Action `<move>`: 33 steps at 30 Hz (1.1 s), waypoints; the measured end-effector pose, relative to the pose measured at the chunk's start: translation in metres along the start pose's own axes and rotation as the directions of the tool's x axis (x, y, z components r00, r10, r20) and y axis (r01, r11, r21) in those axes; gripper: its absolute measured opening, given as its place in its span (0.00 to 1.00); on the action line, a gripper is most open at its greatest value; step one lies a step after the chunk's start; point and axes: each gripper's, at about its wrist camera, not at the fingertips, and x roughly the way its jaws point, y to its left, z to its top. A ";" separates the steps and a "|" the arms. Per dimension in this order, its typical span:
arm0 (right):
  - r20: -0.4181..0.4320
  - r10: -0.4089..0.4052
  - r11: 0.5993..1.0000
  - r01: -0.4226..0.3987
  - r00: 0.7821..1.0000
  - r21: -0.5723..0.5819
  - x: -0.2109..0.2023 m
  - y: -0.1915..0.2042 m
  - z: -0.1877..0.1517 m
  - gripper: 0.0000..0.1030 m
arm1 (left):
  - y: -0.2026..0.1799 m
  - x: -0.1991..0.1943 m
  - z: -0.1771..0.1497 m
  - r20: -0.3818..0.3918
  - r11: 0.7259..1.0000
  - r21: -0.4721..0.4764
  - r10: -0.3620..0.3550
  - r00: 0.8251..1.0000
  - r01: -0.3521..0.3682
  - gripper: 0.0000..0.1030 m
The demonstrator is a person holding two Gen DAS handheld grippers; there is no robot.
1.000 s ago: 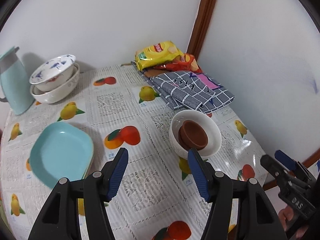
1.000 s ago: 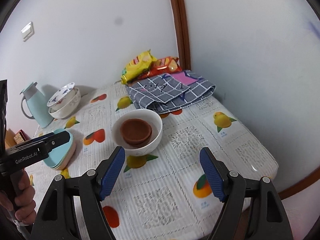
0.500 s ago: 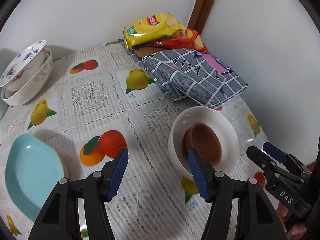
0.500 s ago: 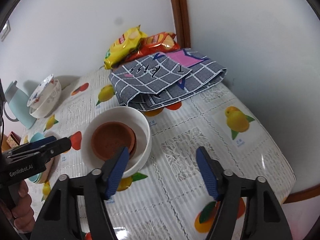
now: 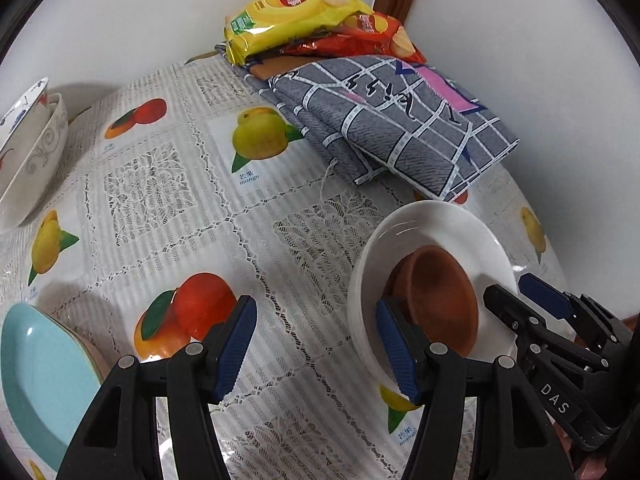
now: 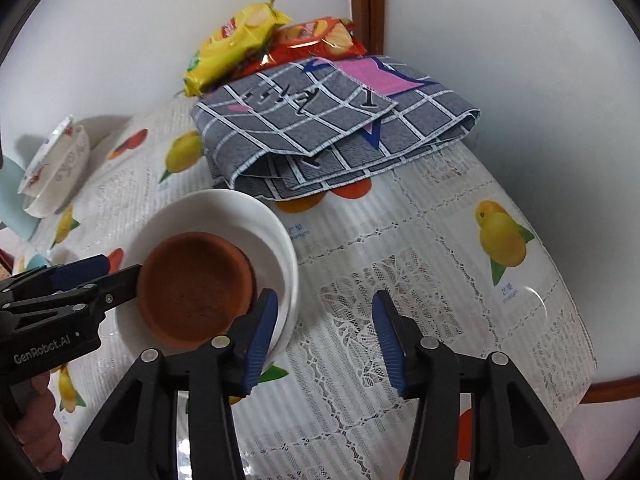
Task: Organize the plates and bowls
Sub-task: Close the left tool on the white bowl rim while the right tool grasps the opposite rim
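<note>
Bowls are the business here: a white bowl (image 6: 276, 236) with a brown dish (image 6: 196, 288) nested inside it sits on the table (image 6: 440, 280) toward the right edge, just in front of a folded grey cloth (image 6: 332, 136). Both grippers flank it, one on each side, which suggests a two-handed approach to a stack that would tip or slide under a single pinch.

The left gripper (image 5: 316, 352) stands open and empty; its right finger (image 5: 396, 356) reaches over the bowl's near rim, the other hangs over bare tablecloth. The right gripper (image 6: 324, 336) has just been closing, yet its jaws are still apart, nothing pressed between them; its left finger (image 6: 260, 340) lies against or just over the bowl's rim, and contact cannot be judged.

At the far left edge two more bowls (image 5: 28, 152) are already nested, and a teal plate (image 5: 40, 376) lies at the near left corner on a second, pinkish one. That likely explains the aim: like goes with like, so this pair probably needs separating or moving leftward. Snack bags (image 5: 292, 12) occupy the far corner, clear of the work.
</note>
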 end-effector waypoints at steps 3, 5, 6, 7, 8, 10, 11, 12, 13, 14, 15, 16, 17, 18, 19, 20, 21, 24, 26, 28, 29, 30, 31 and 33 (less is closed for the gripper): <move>-0.023 -0.018 1.000 0.018 1.000 -0.015 0.005 0.003 0.001 0.47 | -0.003 0.004 0.001 -0.008 1.000 0.021 0.013 1.000 -0.012 0.57; -0.032 -0.026 0.999 0.026 0.999 -0.021 0.008 0.005 0.001 0.47 | -0.003 0.007 0.003 -0.012 0.999 0.026 0.028 1.000 -0.027 0.57; -0.039 -0.028 0.999 0.027 0.999 -0.028 0.011 0.006 0.001 0.47 | -0.003 0.009 0.003 -0.016 0.999 0.027 0.034 0.999 -0.034 0.57; -0.046 -0.031 0.999 0.029 0.998 -0.038 0.015 0.007 0.002 0.47 | -0.002 0.010 0.004 -0.018 0.999 0.027 0.032 0.999 -0.031 0.57; -0.046 -0.031 0.999 0.029 0.998 -0.038 0.015 0.007 0.002 0.47 | -0.002 0.012 0.005 -0.019 0.999 0.026 0.031 0.999 -0.030 0.57; -0.057 -0.028 0.999 0.026 0.998 -0.041 0.019 0.008 0.002 0.48 | 0.000 0.014 0.006 -0.018 0.999 0.017 0.038 0.999 -0.037 0.57; -0.065 -0.025 0.999 0.023 0.998 -0.039 0.022 0.008 0.002 0.48 | 0.000 0.015 0.006 -0.020 0.999 0.015 0.039 0.999 -0.039 0.57; -0.071 -0.023 0.999 0.021 0.997 -0.037 0.024 0.008 0.002 0.49 | 0.001 0.017 0.007 -0.023 0.999 0.014 0.043 0.999 -0.043 0.57; -0.072 -0.022 0.999 0.020 0.997 -0.036 0.025 0.007 0.002 0.49 | 0.001 0.019 0.008 -0.026 0.999 0.014 0.046 0.999 -0.046 0.57; -0.075 -0.022 0.999 0.019 0.997 -0.035 0.026 0.006 0.003 0.50 | 0.002 0.021 0.008 -0.027 0.999 0.013 0.048 0.998 -0.048 0.57; -0.077 -0.016 0.999 0.013 0.997 -0.034 0.027 0.005 0.004 0.53 | 0.003 0.022 0.009 -0.024 0.999 0.011 0.049 0.999 -0.048 0.57; -0.079 -0.011 0.999 0.009 0.997 -0.031 0.028 0.003 0.004 0.54 | 0.003 0.022 0.009 -0.022 0.999 0.015 0.047 0.999 -0.046 0.57; -0.082 -0.009 1.000 0.007 0.997 -0.025 0.029 0.001 0.004 0.56 | 0.003 0.023 0.010 -0.024 0.999 0.020 0.046 0.999 -0.045 0.57; -0.081 -0.005 1.000 0.003 0.997 -0.022 0.029 0.000 0.004 0.57 | 0.003 0.023 0.010 -0.024 0.999 0.020 0.044 0.999 -0.044 0.57; -0.079 0.002 1.000 -0.003 0.997 -0.019 0.029 -0.001 0.004 0.57 | 0.003 0.024 0.010 -0.021 0.999 0.020 0.044 0.999 -0.043 0.57; -0.076 0.009 1.000 -0.010 0.997 -0.016 0.029 -0.002 0.003 0.57 | 0.003 0.024 0.011 -0.019 0.999 0.022 0.041 0.999 -0.041 0.57; -0.067 0.015 1.000 -0.016 0.998 -0.013 0.029 -0.003 0.003 0.57 | 0.004 0.024 0.011 -0.016 0.999 0.022 0.037 0.999 -0.037 0.57; -0.046 0.012 1.000 -0.013 0.999 -0.022 0.029 -0.001 0.002 0.57 | 0.004 0.025 0.011 -0.013 0.999 0.015 0.030 0.999 -0.030 0.56; -0.035 0.009 1.000 -0.010 0.999 -0.026 0.029 -0.001 0.002 0.57 | 0.004 0.025 0.010 -0.008 0.999 0.017 0.031 0.999 -0.031 0.56; -0.026 0.011 1.000 -0.012 1.000 -0.020 0.029 -0.002 0.002 0.57 | 0.003 0.025 0.010 -0.002 0.999 0.019 0.032 0.999 -0.032 0.56; -0.023 0.016 1.000 -0.016 1.000 -0.015 0.029 -0.003 0.002 0.57 | 0.003 0.026 0.010 -0.003 0.999 0.016 0.029 1.000 -0.029 0.56; -0.019 0.038 0.999 -0.038 0.999 0.004 0.030 -0.006 0.002 0.56 | 0.004 0.026 0.010 -0.002 1.000 0.011 0.024 1.000 -0.024 0.56; -0.019 0.038 0.999 -0.038 0.999 0.004 0.030 -0.006 0.002 0.56 | 0.004 0.026 0.009 0.001 1.000 0.013 0.021 1.000 -0.021 0.56; -0.012 0.057 0.998 -0.057 0.998 0.023 0.030 -0.008 0.000 0.56 | 0.005 0.026 0.010 -0.001 1.000 0.004 0.012 1.000 -0.012 0.56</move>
